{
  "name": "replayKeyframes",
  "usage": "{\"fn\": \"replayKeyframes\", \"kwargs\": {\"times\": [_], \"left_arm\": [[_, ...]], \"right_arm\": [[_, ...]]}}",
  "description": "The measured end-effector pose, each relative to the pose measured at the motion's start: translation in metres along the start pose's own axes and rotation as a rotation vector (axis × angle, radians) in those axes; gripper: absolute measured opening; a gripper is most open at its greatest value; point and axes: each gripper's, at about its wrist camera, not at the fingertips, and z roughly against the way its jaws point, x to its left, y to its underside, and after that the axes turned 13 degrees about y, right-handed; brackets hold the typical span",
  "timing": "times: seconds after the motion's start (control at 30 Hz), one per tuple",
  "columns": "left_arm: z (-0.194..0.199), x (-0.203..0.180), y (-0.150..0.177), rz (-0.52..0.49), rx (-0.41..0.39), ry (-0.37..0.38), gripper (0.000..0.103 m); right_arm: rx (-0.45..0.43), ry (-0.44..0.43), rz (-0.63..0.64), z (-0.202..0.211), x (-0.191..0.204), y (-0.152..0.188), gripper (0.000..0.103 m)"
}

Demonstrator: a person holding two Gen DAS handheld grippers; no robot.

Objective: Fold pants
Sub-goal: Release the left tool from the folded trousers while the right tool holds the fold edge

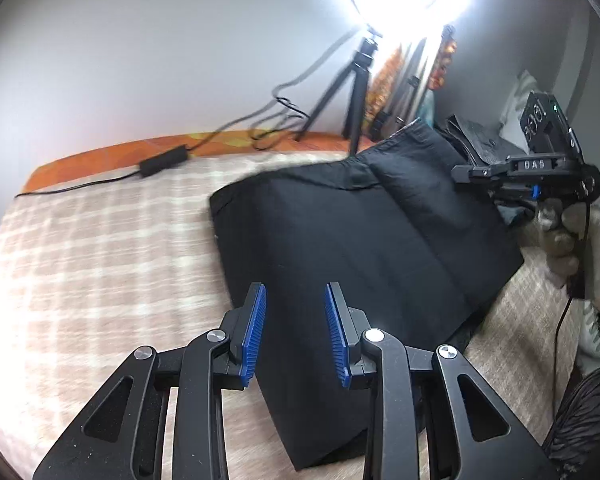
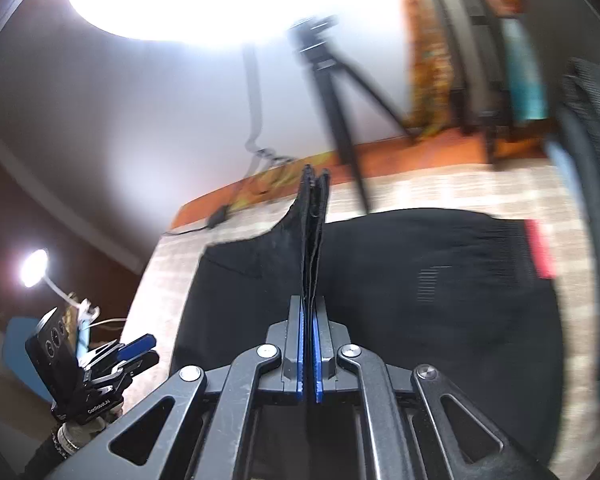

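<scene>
Black pants [image 1: 352, 248] lie partly folded on a plaid bedspread [image 1: 100, 248]. My left gripper [image 1: 295, 300] is open and empty, its blue pads hovering over the near end of the pants. My right gripper [image 2: 309, 312] is shut on a black edge of the pants [image 2: 314, 236] and holds it lifted above the rest of the garment [image 2: 420, 292]. The right gripper also shows in the left wrist view [image 1: 540, 172] at the far right. The left gripper shows in the right wrist view [image 2: 136, 350], open at the lower left.
A ring light on a black tripod [image 1: 358, 92] stands at the bed's far edge, with a cable and power brick [image 1: 164, 162] beside it. More dark clothing [image 1: 472, 136] is piled at the back right. A small lamp [image 2: 34, 268] glows at left.
</scene>
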Motion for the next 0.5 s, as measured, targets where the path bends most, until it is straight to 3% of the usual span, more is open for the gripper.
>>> {"fn": "replayKeyframes", "kwargs": {"times": [0.23,0.5], "left_arm": [[-0.036,-0.030,-0.004,-0.084,0.069,0.029,0.028],[-0.048,-0.038,-0.006,-0.117,0.098,0.033,0.028]], "right_arm": [[0.020,0.065,-0.026,0.008,-0.045,0.001,0.001],[0.002,0.141,-0.019,0.011,-0.069,-0.013,0.001]]}}
